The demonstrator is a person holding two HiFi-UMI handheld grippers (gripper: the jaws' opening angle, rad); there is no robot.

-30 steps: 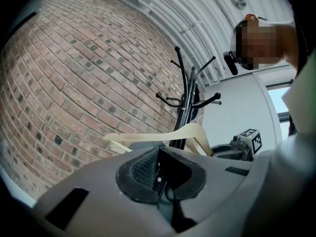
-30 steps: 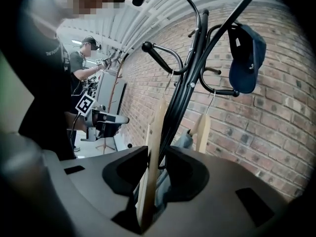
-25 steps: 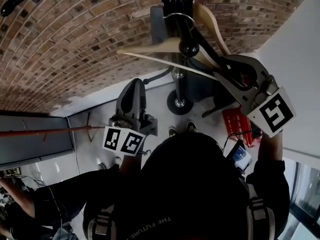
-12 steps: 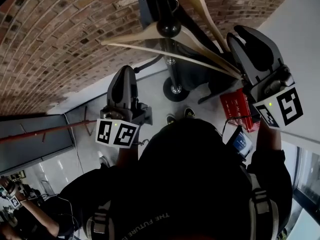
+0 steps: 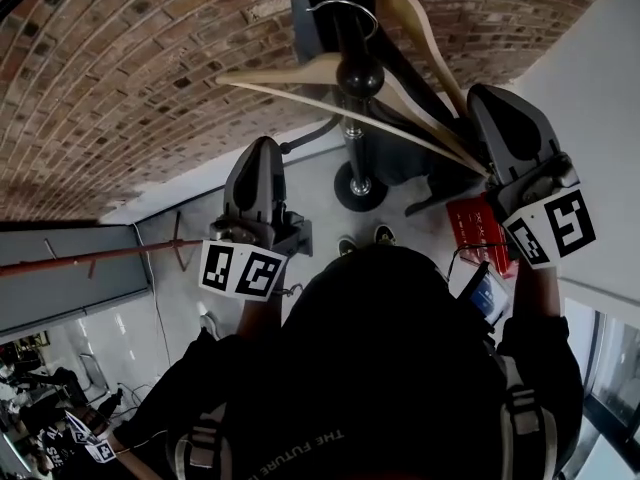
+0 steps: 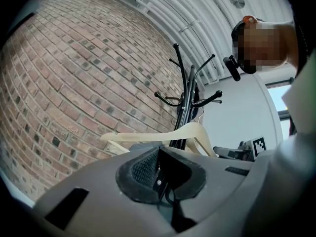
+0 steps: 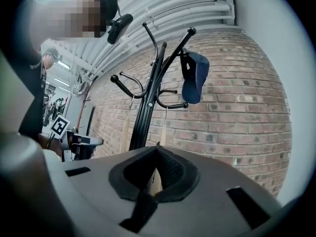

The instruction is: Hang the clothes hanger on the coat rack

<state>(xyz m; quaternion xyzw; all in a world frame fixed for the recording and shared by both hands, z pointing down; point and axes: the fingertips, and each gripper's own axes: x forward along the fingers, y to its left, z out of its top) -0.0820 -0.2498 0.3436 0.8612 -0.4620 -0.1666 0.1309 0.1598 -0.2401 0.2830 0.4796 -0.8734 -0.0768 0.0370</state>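
Note:
A pale wooden clothes hanger (image 5: 300, 73) hangs by its metal hook on the black coat rack (image 5: 350, 28), with a second wooden hanger (image 5: 420, 28) behind it. My right gripper (image 5: 490, 98) is shut beside the first hanger's right end, with nothing between its jaws. In the right gripper view the gripper (image 7: 157, 149) points at the rack (image 7: 148, 112), and a hanger (image 7: 162, 132) shows beyond the jaws. My left gripper (image 5: 262, 148) is shut and empty, lower and to the left of the rack. From the left gripper (image 6: 158, 154) the hanger (image 6: 163, 135) and rack (image 6: 185, 98) lie ahead.
A brick wall (image 5: 120, 88) stands behind the rack and a white wall (image 5: 600, 118) to the right. The rack's round base (image 5: 358, 190) rests on the floor near a red box (image 5: 470, 243). A blue cap (image 7: 193, 80) hangs on an upper hook. A grey cabinet (image 5: 60, 288) is at left.
The right gripper's jaws stood open at the hanger's right end; now they are shut and the gripper has drawn away from it. The hanger stays on the rack. The left gripper held still.

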